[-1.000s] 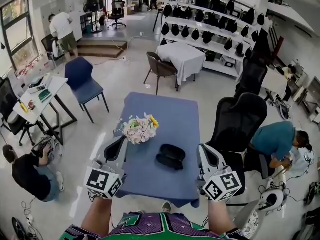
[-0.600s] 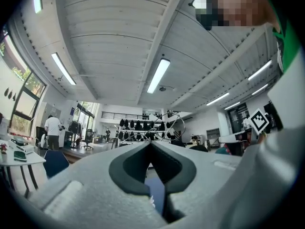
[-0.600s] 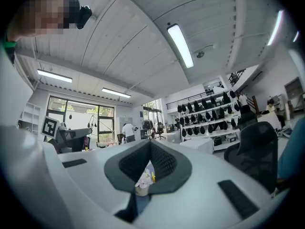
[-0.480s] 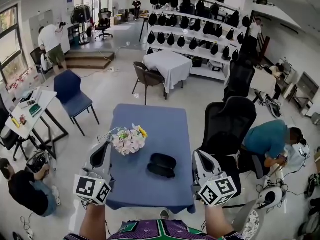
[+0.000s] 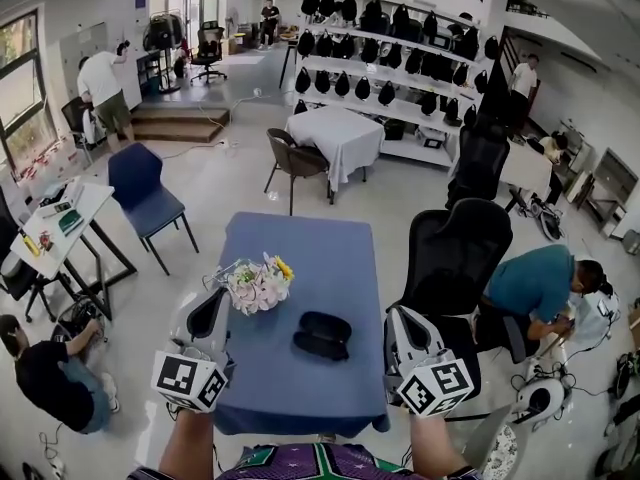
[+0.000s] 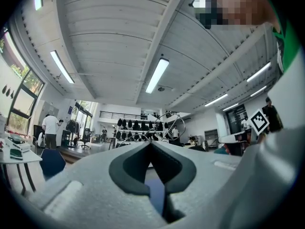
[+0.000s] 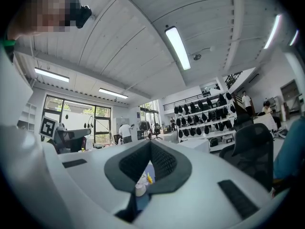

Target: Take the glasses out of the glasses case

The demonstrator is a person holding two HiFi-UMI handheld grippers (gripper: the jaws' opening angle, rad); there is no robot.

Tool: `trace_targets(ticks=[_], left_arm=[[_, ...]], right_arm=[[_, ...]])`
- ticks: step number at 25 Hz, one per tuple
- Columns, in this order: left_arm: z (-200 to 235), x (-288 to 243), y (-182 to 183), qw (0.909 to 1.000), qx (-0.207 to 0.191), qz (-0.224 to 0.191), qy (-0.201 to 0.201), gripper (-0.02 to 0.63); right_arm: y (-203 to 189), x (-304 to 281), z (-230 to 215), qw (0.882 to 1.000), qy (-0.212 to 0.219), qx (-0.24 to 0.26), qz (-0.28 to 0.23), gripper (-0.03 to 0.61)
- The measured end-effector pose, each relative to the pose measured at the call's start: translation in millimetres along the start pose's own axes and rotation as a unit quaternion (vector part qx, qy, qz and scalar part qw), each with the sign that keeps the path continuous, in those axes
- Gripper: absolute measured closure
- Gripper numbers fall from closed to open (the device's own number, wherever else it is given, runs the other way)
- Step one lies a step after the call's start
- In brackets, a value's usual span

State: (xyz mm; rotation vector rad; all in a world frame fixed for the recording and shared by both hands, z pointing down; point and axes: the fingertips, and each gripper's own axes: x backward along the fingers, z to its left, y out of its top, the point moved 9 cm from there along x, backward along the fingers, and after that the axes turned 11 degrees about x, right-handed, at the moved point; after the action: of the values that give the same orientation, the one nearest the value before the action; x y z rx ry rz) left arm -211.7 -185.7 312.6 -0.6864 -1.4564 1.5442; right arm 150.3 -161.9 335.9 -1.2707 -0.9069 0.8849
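A black glasses case (image 5: 322, 335) lies on the blue table (image 5: 300, 248), near its front edge and a little right of centre. I cannot tell whether glasses are inside. My left gripper (image 5: 212, 308) hovers at the table's front left corner, left of the case and apart from it; its jaws meet at the tips (image 6: 150, 144) with nothing between them. My right gripper (image 5: 397, 320) hovers at the front right corner, right of the case, also with its jaws together (image 7: 150, 143) and empty.
A bunch of flowers (image 5: 255, 283) stands on the table left of the case, close to my left gripper. A black office chair (image 5: 455, 258) stands against the table's right side, with a crouching person (image 5: 540, 283) beyond it. A blue chair (image 5: 140, 183) and a white desk (image 5: 60, 218) are at the left.
The head view has tilted up a little, so the table sits lower in the picture. Both grippers stay shut by the table's front corners. The case has not moved.
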Motion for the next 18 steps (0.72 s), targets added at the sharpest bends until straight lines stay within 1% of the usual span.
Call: trace_targets(ticks=[10, 15, 18], left_arm=[[-5, -3, -1, 0.9999, -0.016, 0.005, 0.000, 0.598], [-4, -1, 0, 0.9995, -0.031, 0.008, 0.003, 0.598], [-5, -2, -1, 0.9995, -0.030, 0.011, 0.002, 0.598]], right_arm=[[1, -6, 1, 1.000, 0.016, 0.001, 0.002, 0.578], [2, -10, 5, 1.000, 0.023, 0.003, 0.003, 0.578], [1, -11, 4, 1.000, 0.027, 0.006, 0.003, 0.578]])
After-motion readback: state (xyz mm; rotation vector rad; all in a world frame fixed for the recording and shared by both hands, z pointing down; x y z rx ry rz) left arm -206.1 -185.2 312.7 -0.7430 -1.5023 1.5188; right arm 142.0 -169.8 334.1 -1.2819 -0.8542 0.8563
